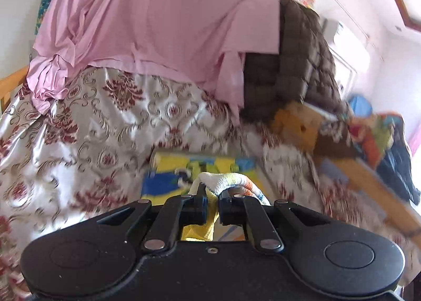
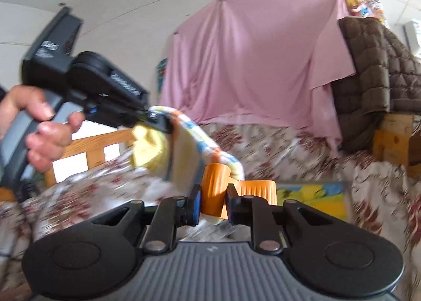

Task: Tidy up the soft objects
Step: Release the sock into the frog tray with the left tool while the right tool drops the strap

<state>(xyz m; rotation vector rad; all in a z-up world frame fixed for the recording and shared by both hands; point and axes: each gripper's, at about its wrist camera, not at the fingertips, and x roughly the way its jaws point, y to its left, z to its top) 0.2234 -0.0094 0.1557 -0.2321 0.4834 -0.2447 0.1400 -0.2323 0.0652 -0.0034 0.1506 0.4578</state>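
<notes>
A multicoloured towel (image 2: 189, 138), white with yellow, blue and orange patches, hangs in the air between my two grippers. My left gripper (image 1: 212, 190) is shut on one bunched end of the towel (image 1: 226, 180); in the right wrist view the left gripper (image 2: 160, 122) is up at the left, held by a hand (image 2: 44, 130). My right gripper (image 2: 213, 190) is shut on an orange ribbed part of the same towel. On the bed below lies a second towel (image 1: 184, 169), flat, yellow and blue, and this second towel (image 2: 313, 195) sits just right of my right gripper.
A floral satin bedspread (image 1: 79, 130) covers the bed. Behind it hang a pink sheet (image 2: 250, 59) and a brown quilted jacket (image 2: 368, 69). A wooden bed frame (image 2: 92, 148) is at the left. Boxes (image 2: 392, 143) and piled clothes (image 1: 381, 143) are at the right.
</notes>
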